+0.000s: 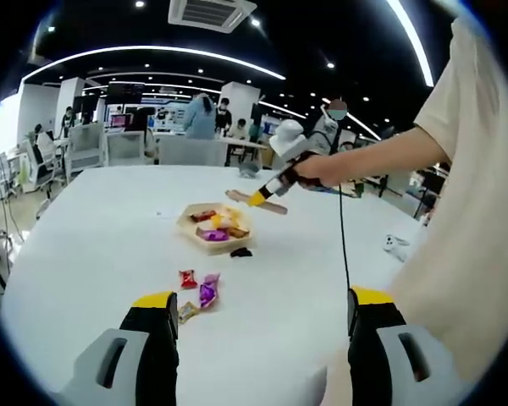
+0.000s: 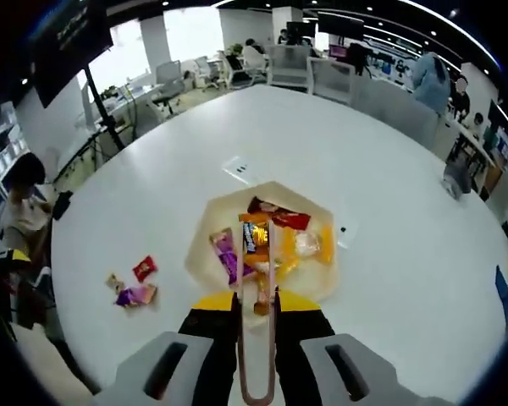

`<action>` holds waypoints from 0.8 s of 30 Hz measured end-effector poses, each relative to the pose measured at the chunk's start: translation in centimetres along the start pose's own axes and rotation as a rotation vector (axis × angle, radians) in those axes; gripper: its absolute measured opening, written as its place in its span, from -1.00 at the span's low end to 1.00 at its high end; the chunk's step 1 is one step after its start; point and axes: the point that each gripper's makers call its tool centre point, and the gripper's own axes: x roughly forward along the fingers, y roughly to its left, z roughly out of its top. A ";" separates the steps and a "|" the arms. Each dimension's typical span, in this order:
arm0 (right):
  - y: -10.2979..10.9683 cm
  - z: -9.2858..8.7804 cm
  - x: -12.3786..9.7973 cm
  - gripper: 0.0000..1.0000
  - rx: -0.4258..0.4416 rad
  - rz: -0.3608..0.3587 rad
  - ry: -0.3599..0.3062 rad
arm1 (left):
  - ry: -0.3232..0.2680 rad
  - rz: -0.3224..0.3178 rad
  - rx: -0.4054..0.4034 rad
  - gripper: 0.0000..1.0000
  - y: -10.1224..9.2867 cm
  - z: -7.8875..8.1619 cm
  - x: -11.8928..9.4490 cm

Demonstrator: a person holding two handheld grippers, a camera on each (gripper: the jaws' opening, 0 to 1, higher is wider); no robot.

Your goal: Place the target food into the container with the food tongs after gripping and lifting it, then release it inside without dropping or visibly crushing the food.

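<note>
Right gripper view: we're over the beige octagonal tray [image 2: 205,222], release step.
Right gripper [image 2: 256,303] squeezes pinkish metal tongs [image 2: 256,279], tips pinching a blue-wrapped snack [image 2: 251,237] above that tray; next, ease open low.

Container [image 2: 205,222] w/ snacks mid-table [image 2: 381,152]; approx 3 loose candies [image 2: 134,283] beside it, apart

My tongs [image 2: 256,279], slim and copper-coloured, reach over the container [image 2: 205,222], a tan hexagonal tray mid-worktop heaped with wrapped snacks. The tong tips pinch a dark-blue snack [image 2: 250,238] above that pile. Three more wrapped snacks [image 2: 134,283] lie loose nearer the worktop's edge.
</note>
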 end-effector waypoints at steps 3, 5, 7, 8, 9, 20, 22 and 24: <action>0.4 0.4 0.4 -0.70 -0.003 0.005 -0.003 | -0.001 0.001 -0.002 0.63 0.1 0.0 0.0; 0.7 0.6 0.7 -0.70 -0.012 0.007 -0.005 | 0.000 0.002 -0.004 0.63 0.1 -0.2 -0.1; 0.9 0.8 1.0 -0.70 -0.017 0.011 -0.004 | 0.003 0.001 -0.006 0.63 0.0 -0.3 -0.1; 1.1 0.9 1.2 -0.70 -0.022 0.013 -0.002 | 0.004 0.000 -0.006 0.63 0.0 -0.3 -0.1; 1.3 1.0 1.3 -0.70 -0.025 0.016 -0.001 | 0.005 -0.001 -0.007 0.63 0.0 -0.4 -0.2; 1.8 2.0 2.7 -0.70 -0.029 0.032 0.008 | 0.005 0.008 -0.017 0.63 0.5 -0.6 -0.3; 1.9 2.1 2.8 -0.70 -0.033 0.032 0.008 | 0.006 0.008 -0.019 0.63 0.5 -0.7 -0.3; 1.9 2.1 2.9 -0.70 -0.034 0.031 0.008 | 0.007 0.007 -0.019 0.63 0.5 -0.8 -0.3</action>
